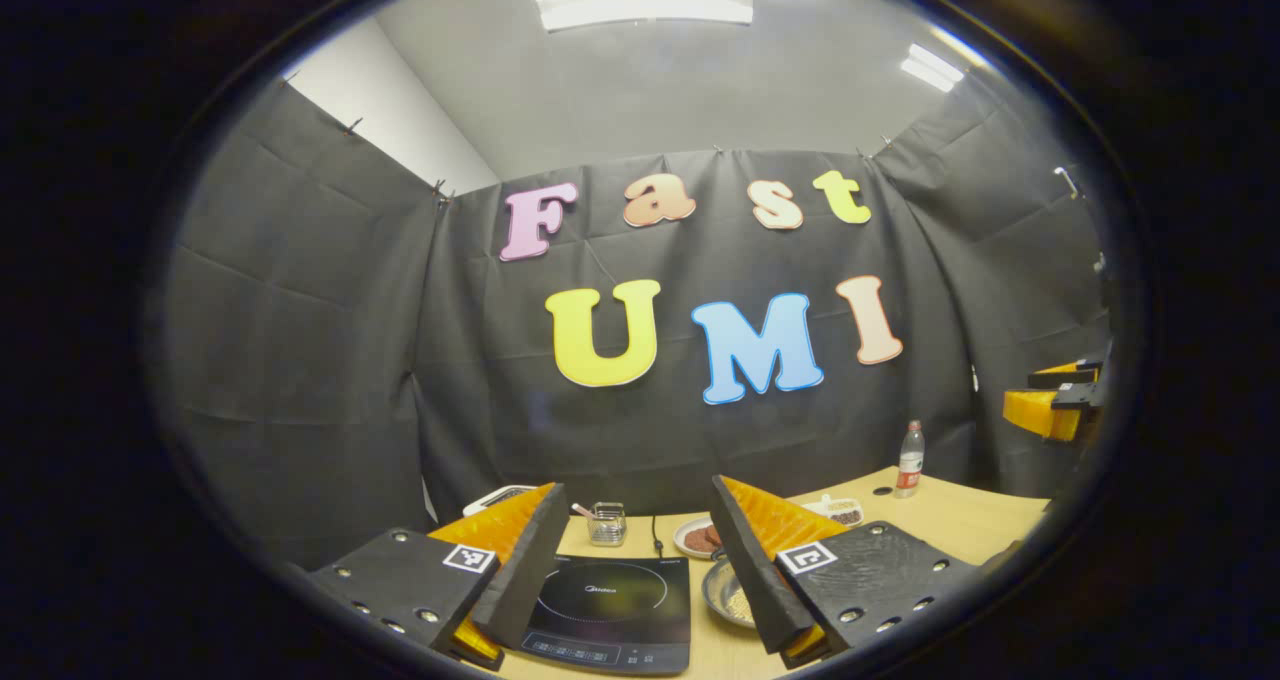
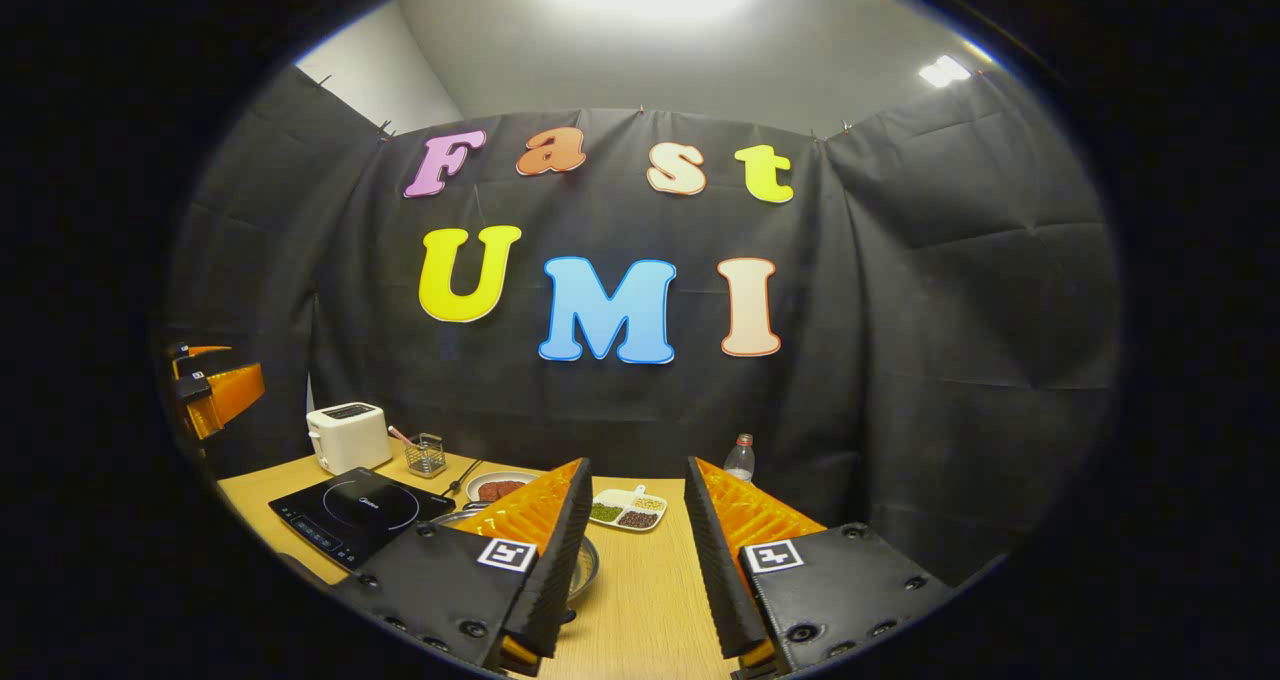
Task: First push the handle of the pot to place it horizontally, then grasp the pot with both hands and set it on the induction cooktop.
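**Left gripper view**
- Left gripper [image 1: 637, 487]: held above the wooden table [image 1: 960, 520], aimed at the booth wall. Jaws released, spread wide, nothing between them.
- Induction cooktop [image 1: 610, 610]: lay flat on the table, seen through the gap between the fingers, with its top bare.
- Pot [image 1: 728, 592]: metal, stood on the table just beside the cooktop's right edge, off the cooktop. Partly hidden behind the right-hand finger. Handle not discernible.
- Plate [image 1: 697, 537] with reddish-brown contents: sat just behind the pot.
- Wire holder [image 1: 606, 523]: stood behind the cooktop.
- White toaster [image 1: 497, 498]: mostly masked by the left-hand finger.
- Divided dish [image 1: 838, 510] and plastic bottle [image 1: 910, 458], upright: placed farther right, near the back of the table.
- Right gripper [image 1: 1060, 400]: visible at the far right edge, raised well above the table.

**Right gripper view**
- Right gripper [image 2: 636, 465]: held above the table [image 2: 650, 600]. Jaws released, parted, gripping nothing.
- Pot [image 2: 585, 565]: rim showed behind the left-hand finger, to the right of the cooktop [image 2: 360, 515].
- Toaster [image 2: 347, 436]: stood behind the cooktop, with the wire holder [image 2: 426, 454] just to its right.
- Plate [image 2: 500, 486]: lay behind the pot.
- Divided dish [image 2: 628, 509]: framed between the fingertips.
- Bottle [image 2: 739, 457]: upright by the wall.
- Left gripper [image 2: 215, 390]: seen at the far left edge, raised clear of the table.
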### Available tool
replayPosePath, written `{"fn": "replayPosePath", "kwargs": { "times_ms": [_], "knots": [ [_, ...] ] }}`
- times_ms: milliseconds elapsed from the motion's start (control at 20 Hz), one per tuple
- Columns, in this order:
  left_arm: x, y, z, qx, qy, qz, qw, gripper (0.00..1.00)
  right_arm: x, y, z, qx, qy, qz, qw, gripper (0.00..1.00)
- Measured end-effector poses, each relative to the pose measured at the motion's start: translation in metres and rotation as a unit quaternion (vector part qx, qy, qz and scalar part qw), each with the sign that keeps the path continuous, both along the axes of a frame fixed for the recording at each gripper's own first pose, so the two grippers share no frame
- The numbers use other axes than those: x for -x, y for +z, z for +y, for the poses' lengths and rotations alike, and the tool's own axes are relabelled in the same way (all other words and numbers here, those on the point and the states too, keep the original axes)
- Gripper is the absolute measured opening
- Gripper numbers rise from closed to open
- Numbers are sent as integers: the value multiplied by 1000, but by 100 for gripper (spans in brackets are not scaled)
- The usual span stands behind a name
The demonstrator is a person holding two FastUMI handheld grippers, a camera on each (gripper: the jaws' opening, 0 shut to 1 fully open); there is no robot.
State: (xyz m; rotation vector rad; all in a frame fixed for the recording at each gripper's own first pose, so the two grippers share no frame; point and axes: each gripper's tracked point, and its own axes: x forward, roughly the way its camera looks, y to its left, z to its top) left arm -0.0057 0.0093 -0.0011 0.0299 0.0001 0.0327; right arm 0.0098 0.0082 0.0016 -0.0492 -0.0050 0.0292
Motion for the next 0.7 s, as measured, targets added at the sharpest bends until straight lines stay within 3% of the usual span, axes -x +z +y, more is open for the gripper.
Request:
{"fn": "replayPosePath", "kwargs": {
  "times_ms": [100, 350, 500, 700],
  "knots": [
    [1, 2, 1, -1, 0, -3, 1000, 88, 1, 1, 4, -3, 5, -2, 1000, 52],
    [1, 1, 6, 1, -1, -3, 1000, 88, 4, -3, 13, 2, 13, 6, 1000, 54],
    [3, 1, 9, 1, -1, -4, 1000, 86, 6, -1, 17, 0, 13, 1, 1000, 14],
    [4, 0, 20, 3, 1, -4, 1000, 86, 11, -9, 33, 6, 41, 15, 999, 17]
  ]
}}
